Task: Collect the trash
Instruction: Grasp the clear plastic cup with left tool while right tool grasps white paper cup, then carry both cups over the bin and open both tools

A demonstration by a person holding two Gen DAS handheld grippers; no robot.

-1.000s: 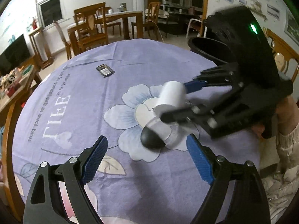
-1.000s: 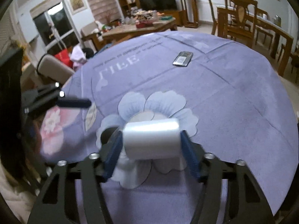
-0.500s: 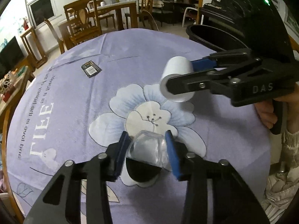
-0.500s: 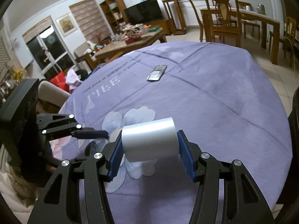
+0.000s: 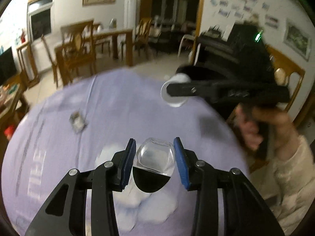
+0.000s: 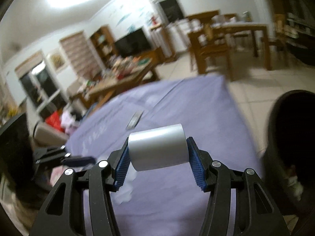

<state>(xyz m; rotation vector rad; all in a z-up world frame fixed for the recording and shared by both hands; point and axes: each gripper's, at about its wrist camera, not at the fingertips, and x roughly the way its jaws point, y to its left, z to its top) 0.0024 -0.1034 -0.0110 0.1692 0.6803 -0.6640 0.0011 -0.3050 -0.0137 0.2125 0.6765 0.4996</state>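
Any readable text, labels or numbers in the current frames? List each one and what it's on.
None is legible.
White lettering printed on the purple tablecloth: motion-blurred, unreadable in both views.
Embossed marking on the right gripper body: smeared, unreadable.
Small flat packet on the cloth: any label is too blurred.
Framed pictures and wall sheets: too small and blurred.
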